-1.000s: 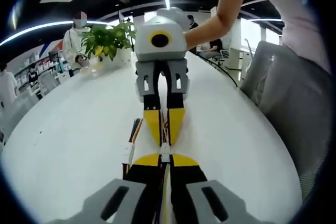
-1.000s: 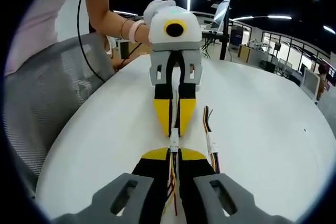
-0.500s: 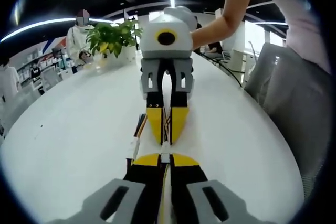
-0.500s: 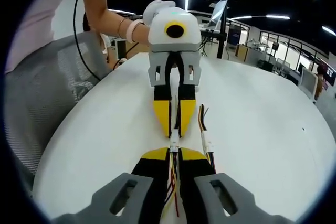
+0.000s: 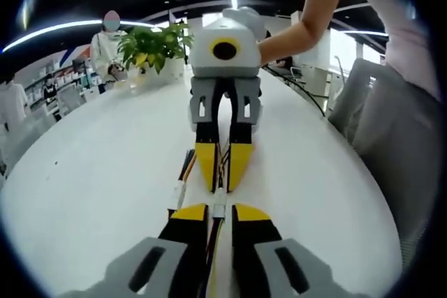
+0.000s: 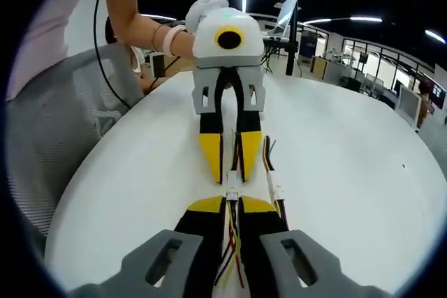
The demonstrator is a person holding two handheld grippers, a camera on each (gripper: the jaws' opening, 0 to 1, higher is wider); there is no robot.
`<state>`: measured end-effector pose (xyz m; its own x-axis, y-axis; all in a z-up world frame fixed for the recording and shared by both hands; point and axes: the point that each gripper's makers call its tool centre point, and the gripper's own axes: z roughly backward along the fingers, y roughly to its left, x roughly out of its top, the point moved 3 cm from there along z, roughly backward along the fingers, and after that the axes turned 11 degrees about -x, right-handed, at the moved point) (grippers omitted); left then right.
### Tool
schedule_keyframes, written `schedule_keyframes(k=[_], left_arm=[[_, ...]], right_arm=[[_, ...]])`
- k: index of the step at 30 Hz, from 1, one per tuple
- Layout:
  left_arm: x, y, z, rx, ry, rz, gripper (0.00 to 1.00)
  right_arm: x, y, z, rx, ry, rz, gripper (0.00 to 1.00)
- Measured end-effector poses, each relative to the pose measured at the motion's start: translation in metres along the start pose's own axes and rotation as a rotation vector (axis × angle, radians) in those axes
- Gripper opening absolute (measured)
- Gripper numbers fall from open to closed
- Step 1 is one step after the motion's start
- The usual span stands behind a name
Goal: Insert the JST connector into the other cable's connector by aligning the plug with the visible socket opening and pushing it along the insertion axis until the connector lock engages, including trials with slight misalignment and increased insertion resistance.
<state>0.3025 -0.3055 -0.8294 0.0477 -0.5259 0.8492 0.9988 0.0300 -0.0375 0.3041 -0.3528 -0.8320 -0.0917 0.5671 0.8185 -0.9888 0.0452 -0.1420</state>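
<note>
Relative to the white connector pair [image 5: 220, 209], which lies on the white surface [image 5: 91, 172] between the two sets of yellow tips, we note one change: the left gripper [image 5: 218, 212] has parted its jaws, pressed together half a second ago, and now stands clear either side of the connector pair. The right gripper [image 6: 230, 202] keeps its jaws pinching its cable behind the connector pair [image 6: 231, 188]. We judge the halves mated and the release begun. A spare cable [image 6: 272, 181] lies just beside the pair.
</note>
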Motion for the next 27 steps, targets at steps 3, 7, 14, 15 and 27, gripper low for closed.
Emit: schedule_keyframes(k=[3,7,14,15,27], left_arm=[[0.0,-0.003,0.0,0.002,0.005,-0.005,0.08],[0.003,-0.008,0.0,-0.003,0.002,-0.003,0.08],[0.011,-0.011,0.007,0.019,-0.01,0.004,0.13],[0.012,-0.011,0.009,0.027,-0.011,0.01,0.14],[0.034,-0.017,0.024,0.1,-0.031,0.048,0.26]], right_arm=[[0.0,0.0,0.0,-0.011,0.001,-0.027,0.07],[0.002,0.004,0.002,-0.017,-0.003,-0.056,0.11],[0.009,0.008,0.007,-0.048,-0.022,-0.089,0.15],[0.009,0.008,0.008,-0.051,-0.021,-0.092,0.16],[0.031,0.009,0.03,-0.176,-0.041,-0.178,0.18]])
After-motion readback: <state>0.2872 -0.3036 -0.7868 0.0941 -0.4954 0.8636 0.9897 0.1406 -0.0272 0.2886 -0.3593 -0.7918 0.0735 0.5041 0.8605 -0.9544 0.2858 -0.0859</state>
